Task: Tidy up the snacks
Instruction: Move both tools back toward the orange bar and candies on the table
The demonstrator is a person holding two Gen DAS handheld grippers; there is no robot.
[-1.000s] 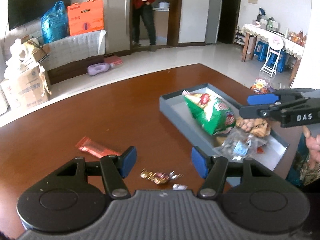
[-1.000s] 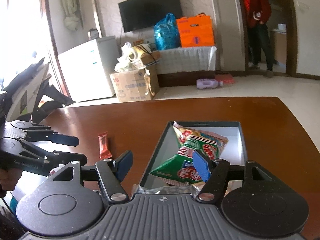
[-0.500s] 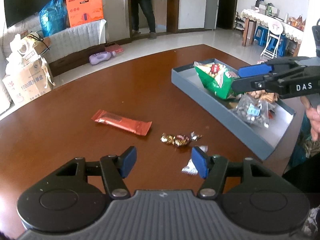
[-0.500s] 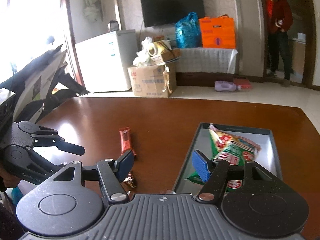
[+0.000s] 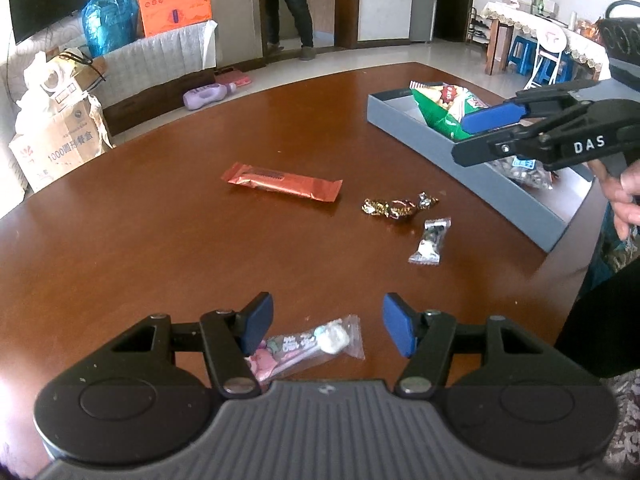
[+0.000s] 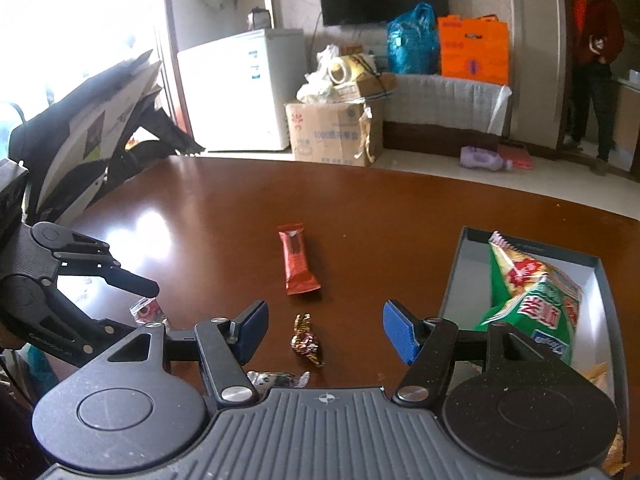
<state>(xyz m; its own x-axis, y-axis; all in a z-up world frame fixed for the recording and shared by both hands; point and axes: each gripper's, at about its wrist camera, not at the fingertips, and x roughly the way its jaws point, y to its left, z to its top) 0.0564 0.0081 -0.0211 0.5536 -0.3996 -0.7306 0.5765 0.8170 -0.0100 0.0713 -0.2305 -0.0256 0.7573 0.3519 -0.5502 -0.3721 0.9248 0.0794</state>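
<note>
Both grippers have swung left off the grey tray [image 5: 472, 178] toward the loose snacks. Left gripper [image 5: 328, 322] hangs spread and empty above one clear lollipop packet [image 5: 316, 342]; right gripper [image 6: 322, 330] is likewise spread, empty. Four snacks lie on the table [image 5: 140, 240]: one orange bar [image 5: 282, 181], one foil candy [image 5: 394, 207], one small clear sachet [image 5: 430, 240], plus the packet. One green chip bag [image 6: 532, 300] sits in the tray.

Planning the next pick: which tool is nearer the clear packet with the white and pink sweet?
Left. The left tool hangs open right over the clear packet; the right tool is farther off, above the brown-gold candy.
</note>
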